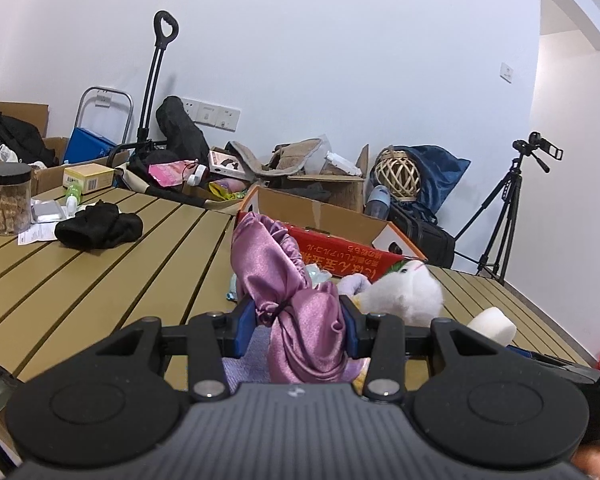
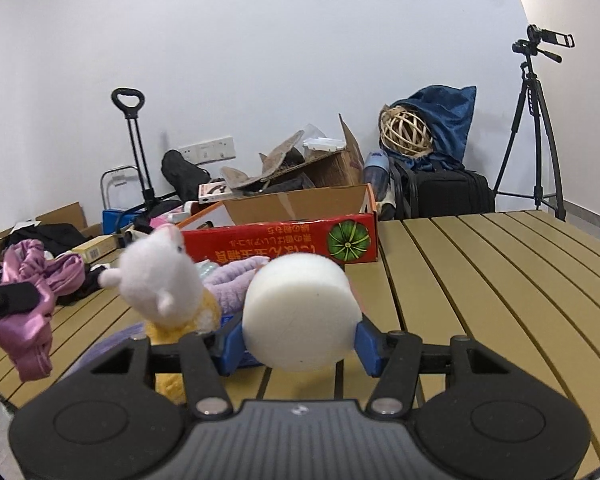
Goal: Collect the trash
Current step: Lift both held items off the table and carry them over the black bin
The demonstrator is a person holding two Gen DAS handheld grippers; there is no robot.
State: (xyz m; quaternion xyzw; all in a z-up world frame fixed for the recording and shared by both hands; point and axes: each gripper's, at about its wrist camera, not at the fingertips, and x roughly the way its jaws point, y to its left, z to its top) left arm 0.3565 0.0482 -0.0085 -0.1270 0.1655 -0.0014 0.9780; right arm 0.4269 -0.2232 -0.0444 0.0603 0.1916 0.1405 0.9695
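My left gripper (image 1: 298, 326) is shut on a bunch of shiny purple satin cloth (image 1: 284, 280), lifted above the slatted table (image 1: 100, 280); that cloth (image 2: 32, 300) also shows at the far left of the right wrist view. My right gripper (image 2: 300, 344) is shut on a white foam cylinder (image 2: 300, 312), its blue pads pressing both sides; the foam cylinder (image 1: 494, 324) appears at the right in the left wrist view. A white and yellow plush toy (image 2: 168, 284) lies just left of it. An open red cardboard box (image 2: 284, 240) stands behind on the table.
A black cloth (image 1: 98, 226), a jar of brown pieces (image 1: 9, 198), a foil pack (image 1: 48, 210) and a small bottle (image 1: 73, 196) lie at the table's far left. Boxes, bags, a trolley (image 1: 152, 92) and a camera tripod (image 2: 536, 132) stand beyond the table by the wall.
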